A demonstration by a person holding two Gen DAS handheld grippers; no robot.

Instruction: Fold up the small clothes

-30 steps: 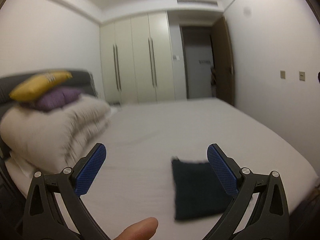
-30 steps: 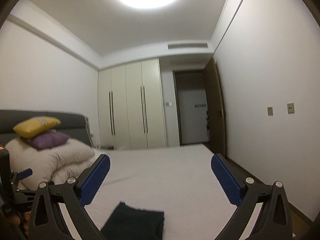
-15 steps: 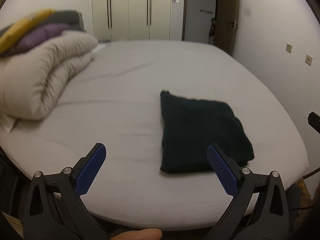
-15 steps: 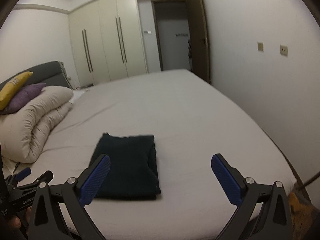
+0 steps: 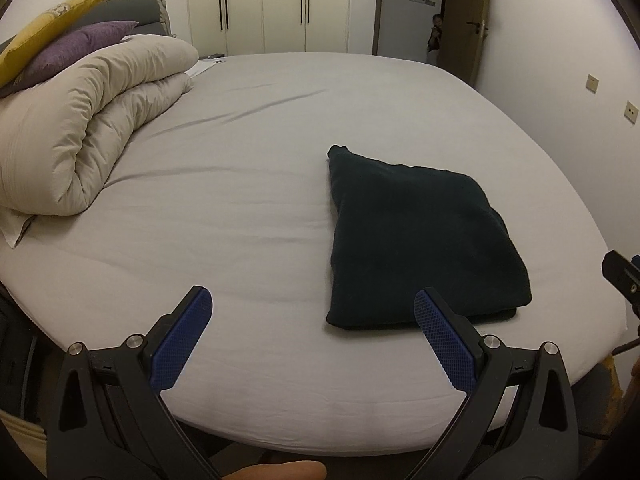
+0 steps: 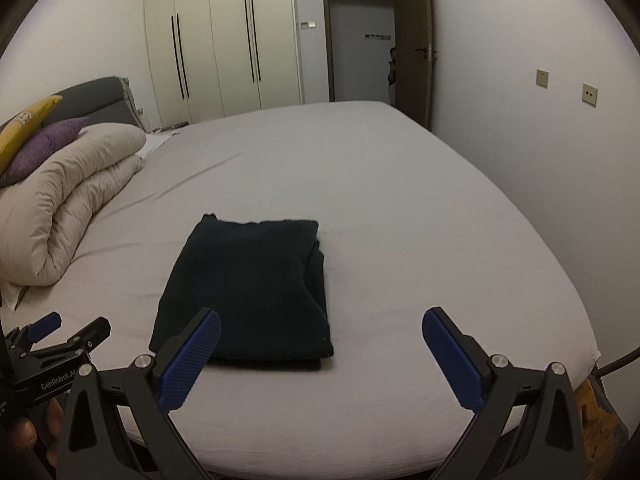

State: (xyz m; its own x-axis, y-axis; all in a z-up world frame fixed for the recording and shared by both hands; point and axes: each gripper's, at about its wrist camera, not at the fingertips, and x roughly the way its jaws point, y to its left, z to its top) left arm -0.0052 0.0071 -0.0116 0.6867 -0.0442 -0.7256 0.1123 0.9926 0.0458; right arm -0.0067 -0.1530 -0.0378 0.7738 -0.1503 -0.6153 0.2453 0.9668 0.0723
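A dark folded garment (image 5: pixel 416 236) lies flat on the grey bed sheet (image 5: pixel 240 184), near the bed's front edge. In the right wrist view the same garment (image 6: pixel 248 284) sits just ahead of my left-hand finger. My left gripper (image 5: pixel 316 336) is open and empty, hovering over the near edge, with the garment ahead and to its right. My right gripper (image 6: pixel 322 356) is also open and empty, held above the bed's front edge to the right of the garment. The left gripper (image 6: pixel 52 344) shows at the lower left of the right wrist view.
A rolled beige duvet (image 5: pixel 88 120) with a purple cushion (image 5: pixel 76 50) and a yellow cushion (image 5: pixel 44 20) sits at the left, by the grey headboard. Cream wardrobes (image 6: pixel 224 40) and an open doorway (image 6: pixel 360 36) stand beyond the bed. A wall (image 6: pixel 540 120) runs close on the right.
Both cameras have tilted down from the ceiling and wardrobes toward the bed, so the garment now shows fully. Both grippers stay open.
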